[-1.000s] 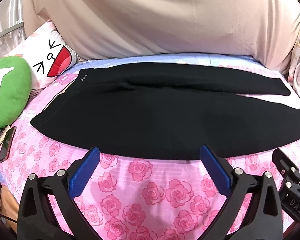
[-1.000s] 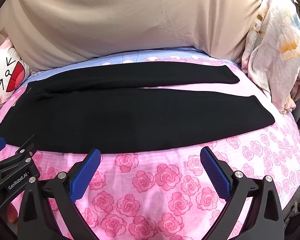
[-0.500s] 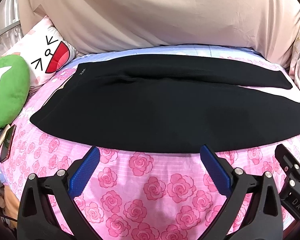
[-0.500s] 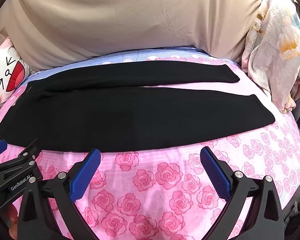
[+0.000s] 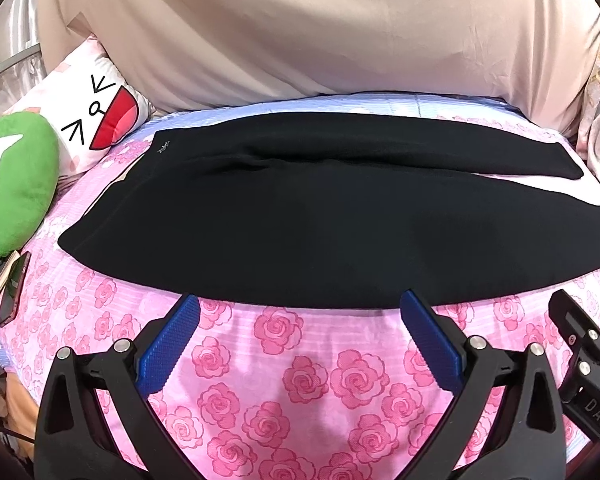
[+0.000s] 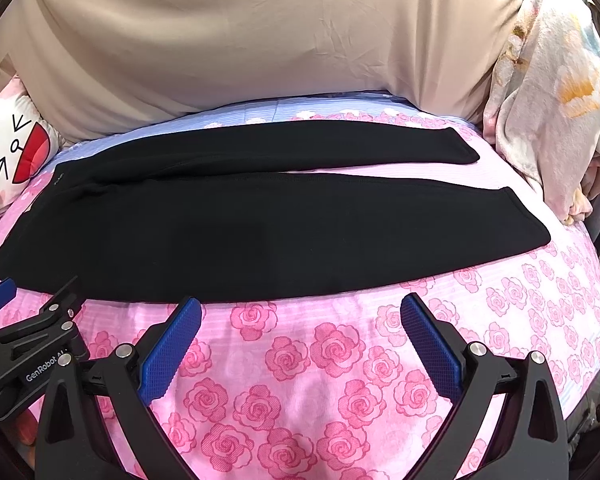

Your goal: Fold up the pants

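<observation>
Your left gripper [image 5: 298,312] and right gripper [image 6: 300,314]: both spread wide, empty, over the rose-print bedsheet [image 5: 284,380]. Beige drape [image 5: 300,32] behind. Black pants [image 5: 284,220]: flat, waistband left, just beyond both grippers' fingertips.

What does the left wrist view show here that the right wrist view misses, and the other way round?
Only the left wrist view shows the phone lying at the bed's left edge and most of the green plush. Only the right wrist view shows the floral blanket heaped on the right. Both share the black pants spread flat on the rose-print sheet, the cartoon pillow, and the open, empty left gripper and right gripper.
</observation>
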A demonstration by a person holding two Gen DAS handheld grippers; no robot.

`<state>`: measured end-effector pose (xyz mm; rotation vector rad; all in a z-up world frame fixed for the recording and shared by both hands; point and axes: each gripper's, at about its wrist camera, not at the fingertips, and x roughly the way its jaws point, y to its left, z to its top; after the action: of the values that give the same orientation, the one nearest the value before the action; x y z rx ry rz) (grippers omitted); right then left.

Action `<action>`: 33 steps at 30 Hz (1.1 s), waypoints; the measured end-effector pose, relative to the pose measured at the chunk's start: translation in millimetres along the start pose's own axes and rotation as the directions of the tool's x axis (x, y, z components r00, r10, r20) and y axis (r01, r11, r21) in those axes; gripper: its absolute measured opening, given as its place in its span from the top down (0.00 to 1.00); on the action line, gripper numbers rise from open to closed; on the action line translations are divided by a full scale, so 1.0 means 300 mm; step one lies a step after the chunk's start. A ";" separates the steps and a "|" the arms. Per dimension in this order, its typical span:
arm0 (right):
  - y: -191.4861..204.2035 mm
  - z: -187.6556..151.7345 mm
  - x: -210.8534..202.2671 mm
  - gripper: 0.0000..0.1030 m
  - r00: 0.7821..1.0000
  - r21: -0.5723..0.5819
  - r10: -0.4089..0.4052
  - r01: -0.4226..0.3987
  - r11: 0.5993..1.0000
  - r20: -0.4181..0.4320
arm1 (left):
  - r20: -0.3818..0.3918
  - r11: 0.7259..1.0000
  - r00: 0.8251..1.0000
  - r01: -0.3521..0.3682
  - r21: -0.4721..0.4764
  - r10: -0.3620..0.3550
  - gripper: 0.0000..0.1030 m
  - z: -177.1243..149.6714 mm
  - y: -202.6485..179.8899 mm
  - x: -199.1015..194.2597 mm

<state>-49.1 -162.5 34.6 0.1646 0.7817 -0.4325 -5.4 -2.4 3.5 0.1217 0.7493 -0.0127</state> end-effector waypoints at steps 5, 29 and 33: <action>-0.002 -0.003 0.000 0.05 1.000 0.004 0.002 -0.002 1.000 0.000 | -0.001 1.000 1.000 0.001 -0.003 -0.001 0.05 -0.002 -0.002 0.003; -0.017 -0.003 0.035 0.05 1.000 0.024 0.015 -0.015 1.000 -0.019 | -0.046 1.000 0.999 0.010 0.013 -0.009 0.05 0.002 -0.012 0.024; -0.072 0.013 0.075 0.05 0.999 0.047 0.030 -0.029 0.998 -0.030 | -0.030 1.000 1.000 0.002 0.005 -0.001 0.05 0.017 -0.014 0.030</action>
<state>-41.9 -190.2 21.8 0.2266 0.7991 -0.4212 4.4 -6.8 0.7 0.1260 0.7798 -0.0140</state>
